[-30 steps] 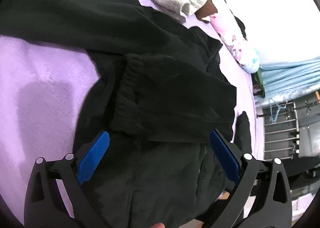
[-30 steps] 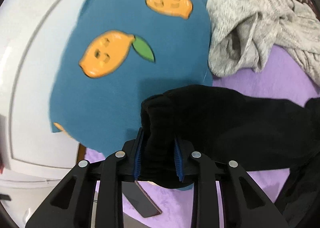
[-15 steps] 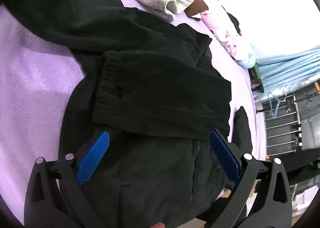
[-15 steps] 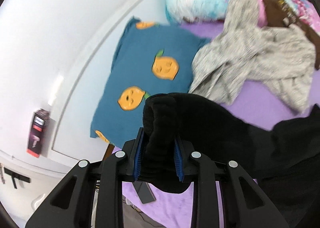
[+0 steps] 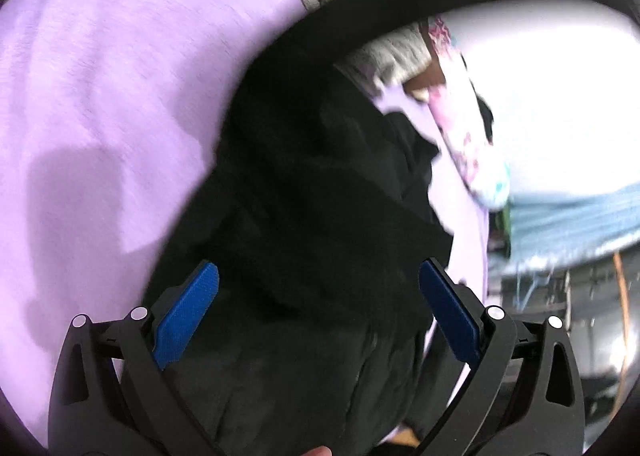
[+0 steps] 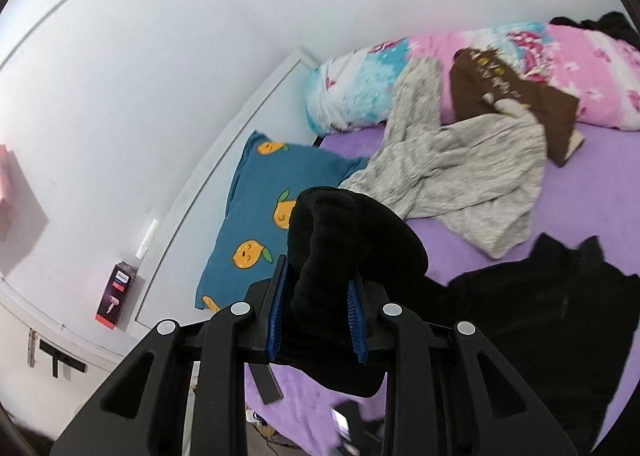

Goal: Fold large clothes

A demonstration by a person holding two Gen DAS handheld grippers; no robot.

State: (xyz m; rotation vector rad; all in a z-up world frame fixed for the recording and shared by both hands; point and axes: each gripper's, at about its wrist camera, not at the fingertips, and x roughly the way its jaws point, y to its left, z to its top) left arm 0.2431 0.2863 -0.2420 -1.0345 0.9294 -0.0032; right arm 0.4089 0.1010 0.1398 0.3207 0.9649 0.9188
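Right gripper (image 6: pixel 316 316) is clamped on the ribbed cuff (image 6: pixel 320 224) of a black fleece garment (image 6: pixel 540 308), jaws narrow w/ the thick cuff bunched between the blue pads and bulging out above them. In the right wrist view the sleeve trails off toward 4 o'clock to the garment's body, which lies on the purple bedsheet (image 6: pixel 580 184). At 1 o'clock sits a grey knit top (image 6: pixel 460 176), a brown garment (image 6: pixel 512 96) beyond it, a lemon-print pillow (image 6: pixel 256 224) at 10 o'clock. Left gripper (image 5: pixel 318 296) hovers w/ jaws spread wide, nothing between the pads; the black body fills the centre of its view, and a dark band arcs across at 12 o'clock, prob. the lifted sleeve, too blurred to be sure. Handling, as a judgement: fabric looks soft, thick, limp, fairly heavy for cloth, so it should drape and drag rather than hold shape. Not slippery, not fragile. Cuff is a good hold, dense and ribbed. For the left, the hem or shoulder seam edge at 6 o'clock looks best; mid-panel would just bunch up.
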